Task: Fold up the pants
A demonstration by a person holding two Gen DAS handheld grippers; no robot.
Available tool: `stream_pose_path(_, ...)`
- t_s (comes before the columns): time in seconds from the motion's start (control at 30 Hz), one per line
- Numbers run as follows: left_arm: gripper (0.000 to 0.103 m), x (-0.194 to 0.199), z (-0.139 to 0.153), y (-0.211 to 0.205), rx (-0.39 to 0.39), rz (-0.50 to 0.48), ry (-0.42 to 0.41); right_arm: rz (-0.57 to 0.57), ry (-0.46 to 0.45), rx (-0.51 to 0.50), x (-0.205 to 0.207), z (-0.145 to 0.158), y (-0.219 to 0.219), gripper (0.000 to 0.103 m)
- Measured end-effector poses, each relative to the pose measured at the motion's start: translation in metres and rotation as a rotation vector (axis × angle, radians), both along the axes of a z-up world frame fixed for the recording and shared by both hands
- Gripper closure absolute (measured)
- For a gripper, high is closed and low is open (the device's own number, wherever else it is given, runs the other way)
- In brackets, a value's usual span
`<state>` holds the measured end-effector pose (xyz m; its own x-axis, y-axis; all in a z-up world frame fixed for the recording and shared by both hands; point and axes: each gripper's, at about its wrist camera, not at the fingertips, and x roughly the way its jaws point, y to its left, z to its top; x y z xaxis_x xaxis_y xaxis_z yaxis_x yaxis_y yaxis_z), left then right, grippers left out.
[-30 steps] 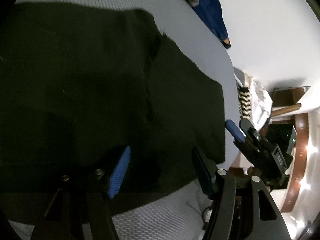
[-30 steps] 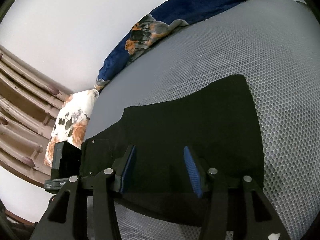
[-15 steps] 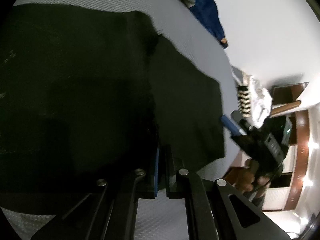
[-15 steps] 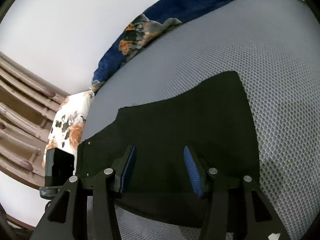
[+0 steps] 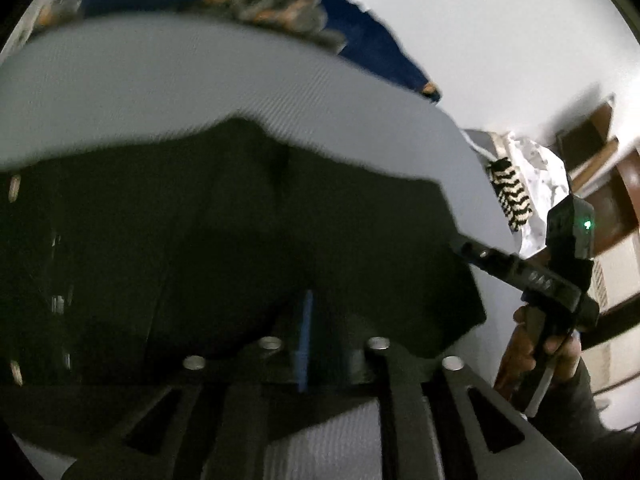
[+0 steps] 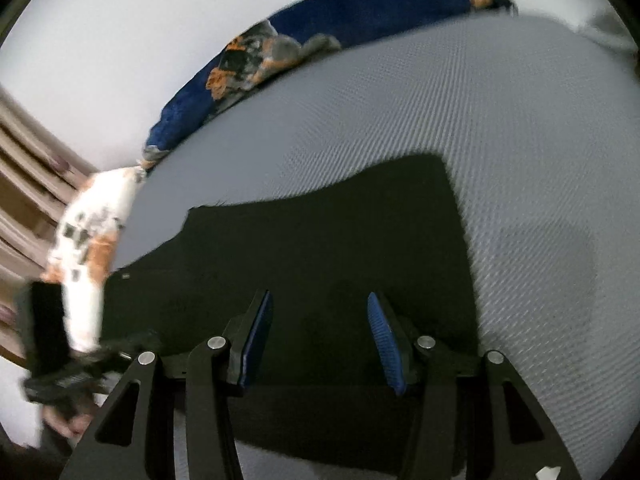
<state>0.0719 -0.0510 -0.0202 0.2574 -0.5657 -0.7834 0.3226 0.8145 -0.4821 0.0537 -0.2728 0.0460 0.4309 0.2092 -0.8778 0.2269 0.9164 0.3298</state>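
Black pants (image 5: 248, 240) lie spread on a grey mesh-textured bed (image 6: 460, 120), a blue floral blanket (image 6: 360, 12) bunched at its far edge by the wall. L gripper (image 5: 316, 340): jaws nearly closed, pinching the pants' near edge, having just eased apart slightly. R gripper (image 6: 320, 344): jaws abt half open over the fabric, gripping nothing.
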Motion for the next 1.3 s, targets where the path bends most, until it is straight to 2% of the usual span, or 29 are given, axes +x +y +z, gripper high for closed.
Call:
stream_pose_path(0.07,0.083,0.014,0.005,-0.018,0.016,-0.019,-0.061,0.013,-0.007,-0.07,0.008,0.001,-0.002,0.055)
stream_pose_path(0.17,0.083,0.036,0.001,-0.039,0.054,-0.045,-0.099,0.032,-0.002,-0.151,0.025,-0.001,-0.004,0.056)
stream_pose_path(0.33,0.083,0.068,-0.02,-0.059,0.106,-0.05,-0.079,0.07,0.007,-0.22,0.049,-0.01,-0.007,0.062)
stream_pose_path(0.43,0.083,0.082,-0.036,-0.064,0.16,-0.049,-0.07,0.074,0.004,-0.242,0.06,-0.019,-0.01,0.067)
stream_pose_path(0.5,0.083,0.086,-0.039,-0.063,0.145,-0.048,-0.085,0.07,0.037,-0.221,0.065,-0.03,-0.015,0.072)
stream_pose_path(0.57,0.083,0.089,-0.042,-0.064,0.155,-0.057,-0.091,0.039,0.023,-0.182,0.066,-0.035,-0.023,0.075)
stream_pose_path(0.67,0.083,0.09,-0.041,-0.065,0.163,-0.072,-0.092,0.048,0.029,-0.179,0.066,-0.034,-0.025,0.076)
stream_pose_path(0.77,0.083,0.081,-0.036,-0.06,0.18,-0.085,-0.092,0.05,0.031,-0.185,0.057,-0.027,-0.022,0.076)
stream_pose_path(0.83,0.077,0.071,-0.034,-0.054,0.182,-0.1,-0.079,0.063,0.032,-0.206,0.047,-0.02,-0.018,0.075)
stream_pose_path(0.9,0.075,0.057,-0.032,-0.047,0.198,-0.112,-0.076,0.083,0.044,-0.212,0.033,-0.016,-0.013,0.074)
stream_pose_path(0.97,0.075,0.04,-0.028,-0.038,0.212,-0.117,-0.078,0.085,0.07,-0.211,0.021,-0.015,-0.01,0.074)
stream_pose_path(1.1,0.074,0.013,-0.024,-0.024,0.186,-0.118,-0.046,0.087,0.099,-0.182,-0.003,-0.012,-0.006,0.074)
stream_pose_path(1.23,0.074,-0.01,-0.033,-0.02,0.182,-0.136,-0.003,0.091,0.132,-0.173,-0.021,-0.014,0.0,0.074)
stream_pose_path(1.3,0.074,-0.017,-0.032,-0.018,0.184,-0.129,-0.038,0.094,0.15,-0.172,-0.027,-0.015,0.003,0.072)
